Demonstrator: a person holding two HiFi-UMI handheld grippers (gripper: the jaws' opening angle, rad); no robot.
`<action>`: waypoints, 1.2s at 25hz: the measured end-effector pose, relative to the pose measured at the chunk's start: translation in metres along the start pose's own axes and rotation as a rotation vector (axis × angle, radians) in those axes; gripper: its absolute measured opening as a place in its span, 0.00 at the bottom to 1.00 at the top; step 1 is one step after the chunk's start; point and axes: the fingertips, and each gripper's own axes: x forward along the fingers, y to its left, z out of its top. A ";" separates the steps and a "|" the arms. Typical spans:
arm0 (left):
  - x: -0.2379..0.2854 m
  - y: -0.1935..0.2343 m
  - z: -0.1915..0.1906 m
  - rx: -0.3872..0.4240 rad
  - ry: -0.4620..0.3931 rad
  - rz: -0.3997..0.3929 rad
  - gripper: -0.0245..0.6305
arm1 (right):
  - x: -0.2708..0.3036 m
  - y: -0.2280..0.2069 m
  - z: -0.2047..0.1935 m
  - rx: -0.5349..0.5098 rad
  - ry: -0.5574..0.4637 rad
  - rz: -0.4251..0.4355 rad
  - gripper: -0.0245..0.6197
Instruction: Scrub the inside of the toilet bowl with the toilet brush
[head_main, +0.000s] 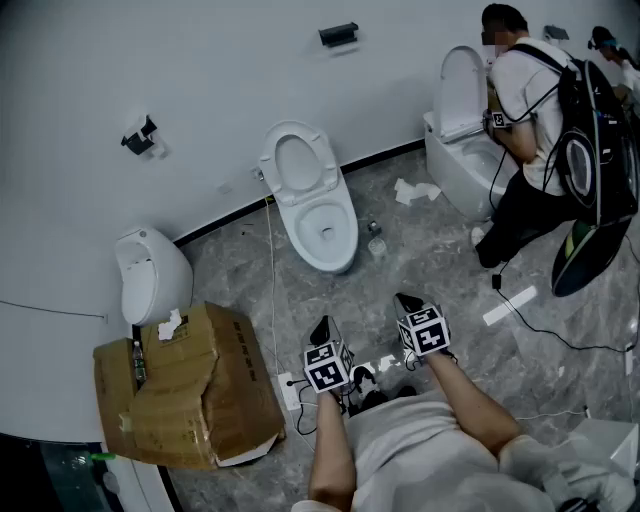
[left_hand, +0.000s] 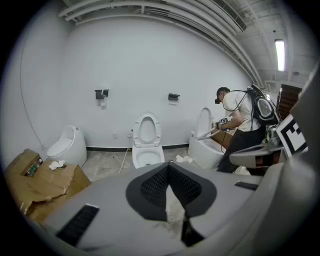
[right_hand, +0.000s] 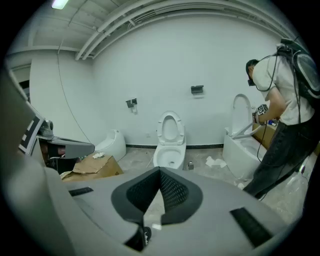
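Left tool and right tool nearest, side by side over grey marble floor, both angled down, well short of toilet. Left tool jaws closed tip to tip, nothing between. Right tool jaws likewise closed, empty. Toilet against white wall, seat raised, bowl facing tools. Left of toilet: low white fixture, torn cardboard box closer in. Right of toilet: crumpled paper, then second toilet with another person bent over it.
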 end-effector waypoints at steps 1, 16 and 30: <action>-0.002 -0.001 -0.002 -0.008 0.001 0.003 0.08 | -0.002 0.000 -0.002 -0.004 0.001 0.004 0.03; -0.018 -0.002 -0.030 -0.007 -0.004 0.064 0.08 | -0.016 -0.015 -0.033 0.053 -0.018 -0.020 0.04; 0.062 0.030 0.022 0.034 0.010 -0.016 0.08 | 0.049 -0.027 0.004 0.110 -0.005 -0.053 0.08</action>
